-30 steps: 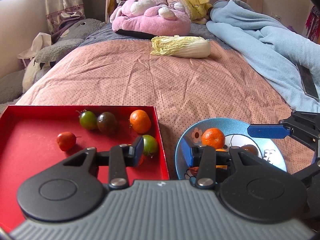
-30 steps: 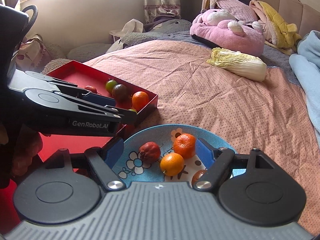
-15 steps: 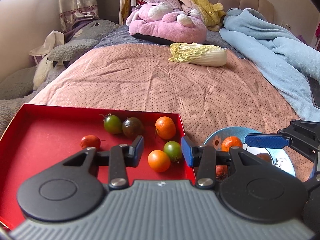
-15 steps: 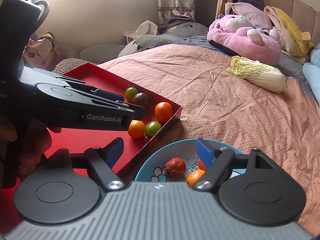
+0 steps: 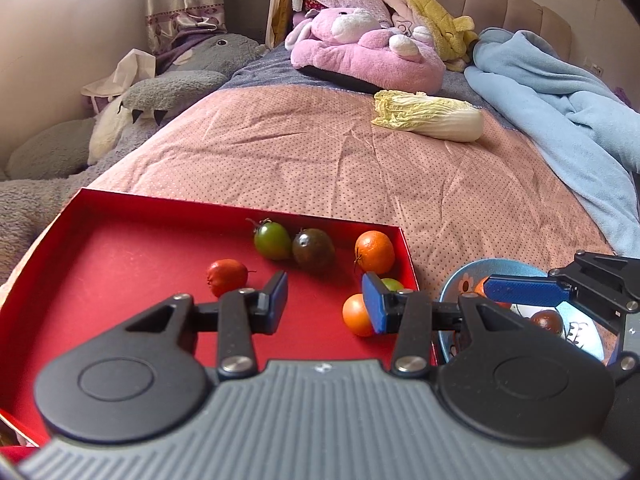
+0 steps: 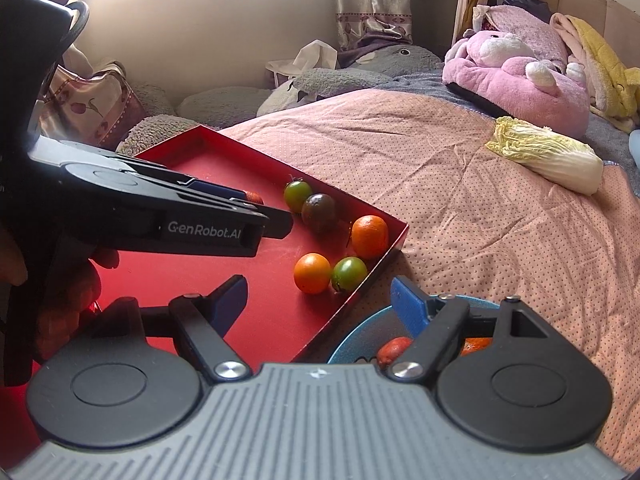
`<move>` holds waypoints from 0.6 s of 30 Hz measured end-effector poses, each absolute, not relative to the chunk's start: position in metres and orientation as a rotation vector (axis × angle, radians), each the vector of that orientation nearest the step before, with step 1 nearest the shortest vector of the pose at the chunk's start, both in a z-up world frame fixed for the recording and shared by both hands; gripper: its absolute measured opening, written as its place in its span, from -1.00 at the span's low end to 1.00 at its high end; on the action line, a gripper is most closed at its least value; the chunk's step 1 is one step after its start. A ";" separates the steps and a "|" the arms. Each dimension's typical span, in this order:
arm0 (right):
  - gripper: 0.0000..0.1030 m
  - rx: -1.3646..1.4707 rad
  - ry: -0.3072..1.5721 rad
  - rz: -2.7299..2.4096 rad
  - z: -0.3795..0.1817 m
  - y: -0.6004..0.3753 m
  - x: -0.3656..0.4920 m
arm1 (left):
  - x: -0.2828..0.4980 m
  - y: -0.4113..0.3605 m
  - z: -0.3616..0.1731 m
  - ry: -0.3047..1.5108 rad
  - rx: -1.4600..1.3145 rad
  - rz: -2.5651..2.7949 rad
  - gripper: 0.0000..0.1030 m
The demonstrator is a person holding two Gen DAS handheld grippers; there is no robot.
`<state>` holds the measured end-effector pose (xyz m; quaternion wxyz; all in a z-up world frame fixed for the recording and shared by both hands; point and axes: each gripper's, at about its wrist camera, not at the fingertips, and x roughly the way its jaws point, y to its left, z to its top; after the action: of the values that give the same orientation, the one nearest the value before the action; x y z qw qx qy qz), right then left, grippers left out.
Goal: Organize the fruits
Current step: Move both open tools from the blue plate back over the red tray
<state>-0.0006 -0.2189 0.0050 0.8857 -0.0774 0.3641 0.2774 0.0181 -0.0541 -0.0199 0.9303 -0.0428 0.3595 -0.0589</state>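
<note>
I see a pink dotted bedspread point(image 5: 320, 168) with a shallow red tray point(image 5: 120, 248) lying on it and a blue flowered bowl point(image 5: 460, 284) just beside the tray's right edge. My left gripper point(image 5: 324, 300) hovers above the tray with its jaws apart and nothing between them. My right gripper point(image 6: 318, 300) is also spread wide and empty, straddling the tray's near corner and the bowl's rim. In the tray, a green tomato point(image 5: 272, 240) touches a dark purple tomato point(image 5: 313, 249); a tangerine point(image 5: 375, 252) sits in the far right corner. Nearer me, a small orange fruit point(image 6: 312, 273) touches another green tomato point(image 6: 349, 273). A small red fruit point(image 5: 227, 277) lies apart to the left. The bowl holds several fruits, mostly hidden by the grippers. Farther up the bed lie a napa cabbage point(image 5: 430, 117) and a pink plush toy point(image 5: 368, 52)
</note>
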 end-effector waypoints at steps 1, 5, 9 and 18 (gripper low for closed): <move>0.60 -0.160 0.758 0.579 0.005 -0.217 0.000 | 0.018 -0.052 -0.020 0.737 -0.091 -0.116 -0.14; 0.60 -0.152 0.755 0.591 0.004 -0.209 0.003 | 0.017 -0.040 -0.020 0.744 -0.109 -0.090 -0.14; 0.60 -0.142 0.749 0.603 0.005 -0.204 0.006 | 0.018 -0.026 -0.016 0.743 -0.125 -0.071 -0.14; 0.60 -0.134 0.741 0.627 0.002 -0.194 0.013 | 0.026 -0.001 -0.013 0.753 -0.125 -0.043 -0.14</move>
<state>0.0133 -0.1940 0.0021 0.8823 -0.0644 0.3560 0.3013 0.0259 -0.0013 -0.0135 0.9278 -0.0608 0.3676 -0.0209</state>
